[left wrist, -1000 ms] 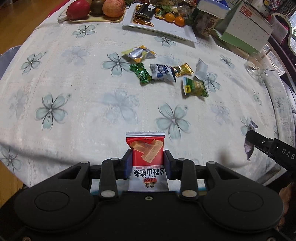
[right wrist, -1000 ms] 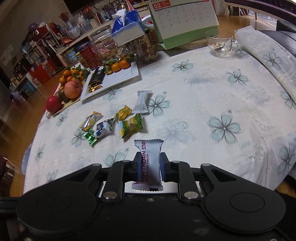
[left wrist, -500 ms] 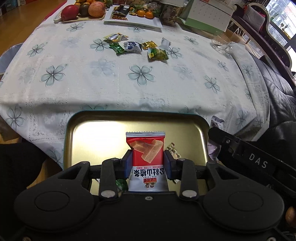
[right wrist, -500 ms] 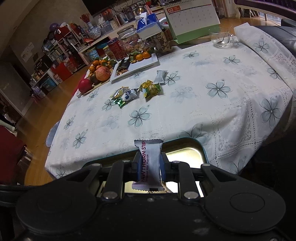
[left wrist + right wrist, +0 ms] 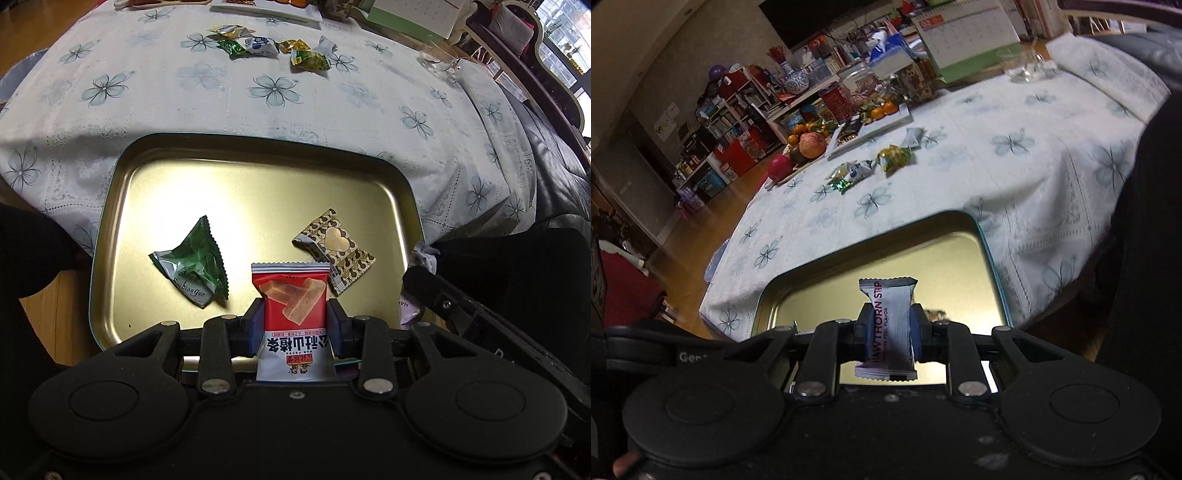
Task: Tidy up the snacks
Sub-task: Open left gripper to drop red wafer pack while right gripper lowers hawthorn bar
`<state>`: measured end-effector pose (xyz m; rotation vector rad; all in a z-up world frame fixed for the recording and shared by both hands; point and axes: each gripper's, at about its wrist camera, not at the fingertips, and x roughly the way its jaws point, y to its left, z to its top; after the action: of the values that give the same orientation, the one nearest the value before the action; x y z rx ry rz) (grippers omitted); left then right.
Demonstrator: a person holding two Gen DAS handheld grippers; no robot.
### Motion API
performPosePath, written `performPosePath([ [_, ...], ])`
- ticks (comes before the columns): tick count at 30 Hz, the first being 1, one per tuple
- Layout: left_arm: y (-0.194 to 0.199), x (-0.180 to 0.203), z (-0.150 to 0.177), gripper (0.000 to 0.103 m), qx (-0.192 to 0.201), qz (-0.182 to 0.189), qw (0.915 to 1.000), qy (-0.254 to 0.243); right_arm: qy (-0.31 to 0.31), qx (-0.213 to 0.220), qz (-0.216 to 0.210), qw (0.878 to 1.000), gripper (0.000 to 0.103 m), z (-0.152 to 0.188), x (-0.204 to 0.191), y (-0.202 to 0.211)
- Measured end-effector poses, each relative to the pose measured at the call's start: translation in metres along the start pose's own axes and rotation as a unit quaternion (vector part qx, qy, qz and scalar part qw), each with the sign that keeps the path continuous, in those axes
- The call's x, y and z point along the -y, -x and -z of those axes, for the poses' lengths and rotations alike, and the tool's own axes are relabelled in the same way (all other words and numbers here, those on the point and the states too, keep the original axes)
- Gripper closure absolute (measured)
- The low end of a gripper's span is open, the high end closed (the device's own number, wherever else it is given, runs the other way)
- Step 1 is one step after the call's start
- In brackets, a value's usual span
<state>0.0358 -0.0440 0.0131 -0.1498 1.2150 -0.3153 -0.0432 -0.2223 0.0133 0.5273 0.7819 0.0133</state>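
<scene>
Two wrapped snacks lie in the gold tin tray, each hand-held gripper clamps one more above it — left hand-held gripper on the red hawthorn packet, right hand-held gripper on the white hawthorn strip — and a cluster of loose snacks remains on the bench.

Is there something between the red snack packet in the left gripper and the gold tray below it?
Nothing visible blocks it. The red snack packet hangs over bare tray floor, between the green packet and the heart-pattern packet, apart from both in the picture.

A glossy gold metal tray holds shiny foil wrappers, beside a matt embroidered cloth over the table.
</scene>
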Motion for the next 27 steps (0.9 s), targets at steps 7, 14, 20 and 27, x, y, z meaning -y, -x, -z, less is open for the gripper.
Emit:
performPosePath([
  [7, 0.006, 0.004, -0.003, 0.058, 0.028, -0.016, 0.9994, -0.012, 0.005, 0.012, 0.003, 1.0, 0.078, 0.002, -0.001, 0.0],
  [14, 0.0, -0.003, -0.004, 0.058, 0.018, -0.028, 0.9994, 0.004, -0.003, -0.002, 0.02, 1.0, 0.072, 0.001, 0.001, -0.006],
  [20, -0.004, -0.007, -0.002, 0.058, 0.017, -0.054, 0.9984, 0.002, 0.029, -0.023, 0.049, 0.998, 0.069, 0.005, -0.008, -0.015],
  [27, -0.011, -0.014, -0.002, 0.058, 0.009, -0.082, 0.9966, 0.004, 0.063, -0.047, 0.078, 0.994, 0.062, 0.01, -0.016, -0.027],
])
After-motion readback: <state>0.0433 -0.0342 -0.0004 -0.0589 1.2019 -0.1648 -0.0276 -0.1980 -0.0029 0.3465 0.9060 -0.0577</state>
